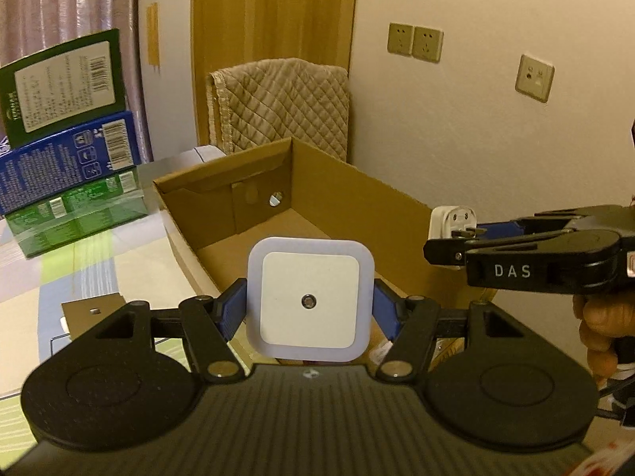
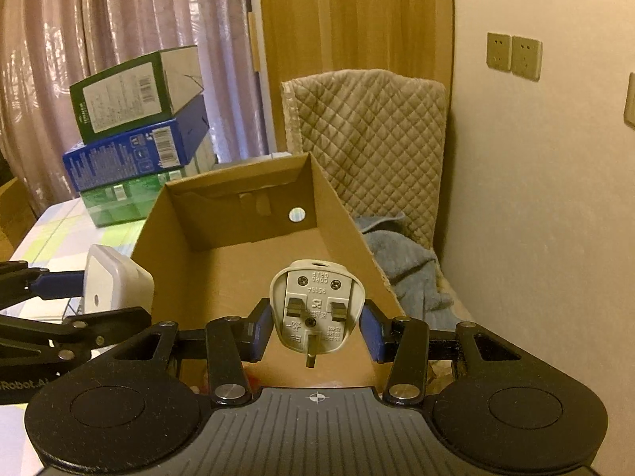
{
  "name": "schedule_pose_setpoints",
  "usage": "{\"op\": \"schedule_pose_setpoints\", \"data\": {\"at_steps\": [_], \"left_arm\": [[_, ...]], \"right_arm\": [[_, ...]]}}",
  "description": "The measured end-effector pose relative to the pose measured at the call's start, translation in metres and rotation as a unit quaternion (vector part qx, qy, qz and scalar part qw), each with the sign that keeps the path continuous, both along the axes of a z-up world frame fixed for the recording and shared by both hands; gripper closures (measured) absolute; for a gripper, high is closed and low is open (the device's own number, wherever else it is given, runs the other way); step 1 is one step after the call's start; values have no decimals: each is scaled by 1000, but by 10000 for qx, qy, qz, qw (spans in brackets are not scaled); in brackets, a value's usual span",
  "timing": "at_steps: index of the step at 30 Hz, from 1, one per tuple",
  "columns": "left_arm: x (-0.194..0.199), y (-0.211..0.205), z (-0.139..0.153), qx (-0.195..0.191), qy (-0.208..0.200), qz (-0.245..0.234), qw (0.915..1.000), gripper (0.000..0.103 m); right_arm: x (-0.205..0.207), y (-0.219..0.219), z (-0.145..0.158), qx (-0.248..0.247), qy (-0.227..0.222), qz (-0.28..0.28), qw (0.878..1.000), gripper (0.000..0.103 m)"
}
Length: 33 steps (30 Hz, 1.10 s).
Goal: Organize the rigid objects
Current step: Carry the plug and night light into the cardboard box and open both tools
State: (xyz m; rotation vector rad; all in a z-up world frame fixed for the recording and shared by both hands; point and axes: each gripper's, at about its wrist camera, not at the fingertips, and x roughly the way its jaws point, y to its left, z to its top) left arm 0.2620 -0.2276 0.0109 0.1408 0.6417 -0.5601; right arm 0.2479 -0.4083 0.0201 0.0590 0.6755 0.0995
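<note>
My left gripper (image 1: 309, 309) clamps a square white night light (image 1: 310, 304); my right gripper (image 2: 315, 327) clamps a grey plug (image 2: 315, 309). Both hang at the near edge of the open cardboard box (image 2: 222, 254). I should carry each well past the rim and lower it before letting go.

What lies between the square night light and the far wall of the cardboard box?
Only the bare box floor. In the left wrist view, the night light is held at the near rim, and nothing lies on the floor up to the cardboard box's far wall.
</note>
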Motion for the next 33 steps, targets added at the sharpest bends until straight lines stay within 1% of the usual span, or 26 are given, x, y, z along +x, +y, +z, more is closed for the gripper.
{"op": "schedule_pose_setpoints", "data": {"at_steps": [9, 11, 21, 33], "left_arm": [[5, -6, -9, 113, 80, -128, 9998, 42], [5, -6, -9, 147, 63, -122, 9998, 39], [6, 11, -2, 94, 12, 103, 9999, 39], [-1, 28, 7, 104, -80, 229, 9997, 39]], "right_arm": [[4, -3, -9, 74, 91, -14, 9999, 59], [4, -3, -10, 81, 101, -16, 9999, 59], [2, 4, -10, 80, 126, 45, 9999, 59], [1, 15, -6, 72, 111, 97, 9999, 59]]}}
